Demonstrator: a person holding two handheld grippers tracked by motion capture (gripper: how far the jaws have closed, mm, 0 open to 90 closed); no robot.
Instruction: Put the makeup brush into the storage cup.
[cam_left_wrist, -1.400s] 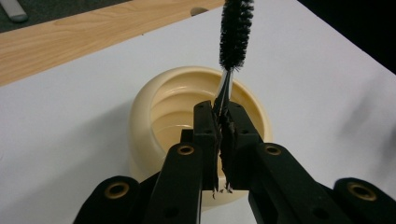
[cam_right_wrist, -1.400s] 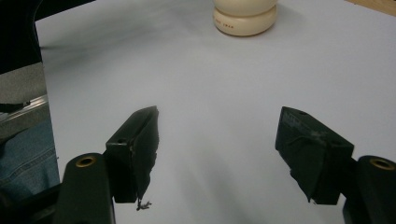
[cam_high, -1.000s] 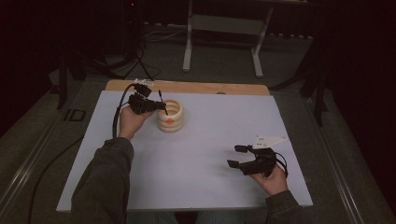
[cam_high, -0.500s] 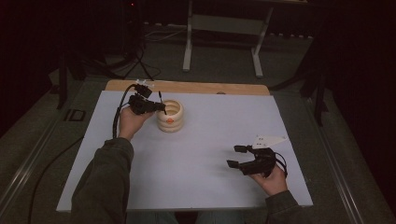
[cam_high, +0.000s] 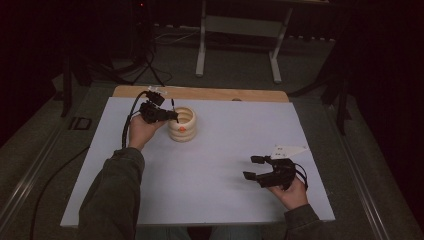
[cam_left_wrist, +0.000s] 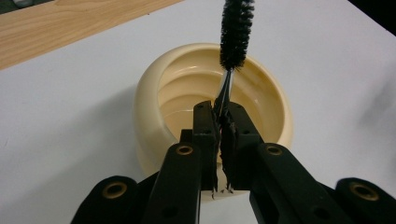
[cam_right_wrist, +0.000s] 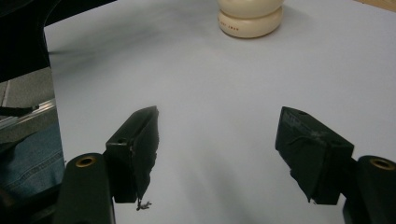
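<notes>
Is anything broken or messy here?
Nothing is spilled or broken. The cream ridged cup stands upright, the left gripper pinches a black bottle brush over it, and the right gripper waits open.

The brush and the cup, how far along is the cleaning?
Done: the left tool is shut on the brush by its wire stem. In hand: the bristles hang over the open mouth of the cream cup, at its far rim, not down inside. Left: pushing the brush in and scrubbing the ribbed inside. The right tool is open over bare white table, holding nothing.
</notes>
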